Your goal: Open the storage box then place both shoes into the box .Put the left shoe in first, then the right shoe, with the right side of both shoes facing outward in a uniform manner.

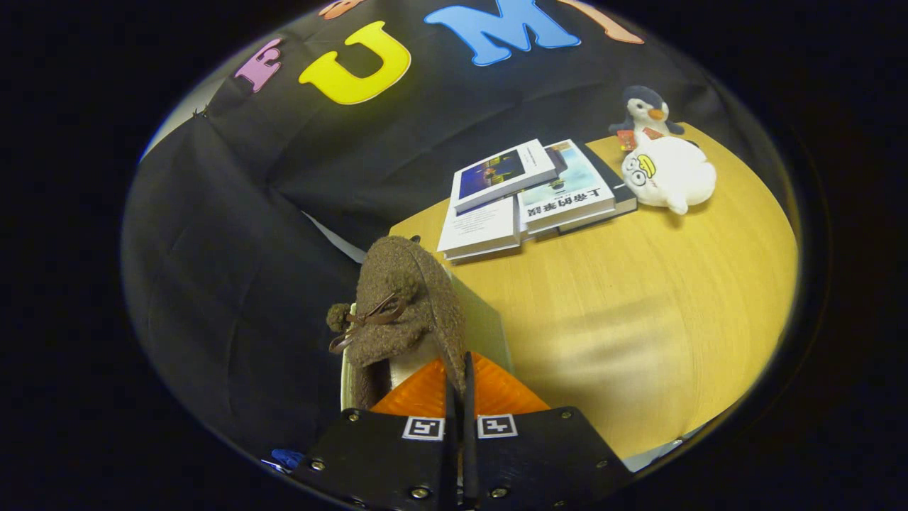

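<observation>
The hand-held gripper has its two fingers drawn close together, pinching the rim of a brown fuzzy shoe at its heel opening. The shoe stretches straight ahead of the fingers, its long axis running away from them with the toe at the far end, and a small bow with pom-poms sits on its upper. It hangs above the near corner of the wooden table, over a pale storage box whose flat panel shows just beside it. Beyond lies a stack of books, and farther off a white plush toy and a penguin plush.
</observation>
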Demonstrator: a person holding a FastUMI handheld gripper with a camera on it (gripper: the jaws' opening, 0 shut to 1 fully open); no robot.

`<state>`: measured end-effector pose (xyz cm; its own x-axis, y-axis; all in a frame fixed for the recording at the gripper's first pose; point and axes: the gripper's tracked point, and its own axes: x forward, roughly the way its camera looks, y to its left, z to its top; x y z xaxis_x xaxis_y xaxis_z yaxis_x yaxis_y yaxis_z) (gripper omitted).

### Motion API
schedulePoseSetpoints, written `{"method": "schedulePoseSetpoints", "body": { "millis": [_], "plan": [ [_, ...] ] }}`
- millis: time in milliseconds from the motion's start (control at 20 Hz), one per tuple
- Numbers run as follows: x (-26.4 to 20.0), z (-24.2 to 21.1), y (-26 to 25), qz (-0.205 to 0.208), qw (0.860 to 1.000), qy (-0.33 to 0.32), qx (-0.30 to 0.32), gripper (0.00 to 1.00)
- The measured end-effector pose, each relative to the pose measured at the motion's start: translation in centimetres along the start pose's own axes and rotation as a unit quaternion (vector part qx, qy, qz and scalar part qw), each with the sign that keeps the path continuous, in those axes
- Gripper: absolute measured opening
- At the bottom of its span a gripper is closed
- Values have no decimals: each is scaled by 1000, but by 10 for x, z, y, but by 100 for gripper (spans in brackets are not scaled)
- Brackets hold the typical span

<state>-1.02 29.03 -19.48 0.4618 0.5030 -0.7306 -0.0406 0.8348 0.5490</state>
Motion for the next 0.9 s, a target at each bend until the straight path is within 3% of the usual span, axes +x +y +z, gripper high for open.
{"method": "schedulePoseSetpoints", "body": {
  "millis": [650, 700, 800, 900],
  "plan": [
    [16, -17, 21, -4, 1000, -3, 9, 3],
    [13, -16, 22, -4, 1000, -7, 11, 9],
    [6, 0, 27, 12, 999, -36, 15, 37],
    [-6, 15, 27, 17, 998, -60, 0, 81]
  ]
}}
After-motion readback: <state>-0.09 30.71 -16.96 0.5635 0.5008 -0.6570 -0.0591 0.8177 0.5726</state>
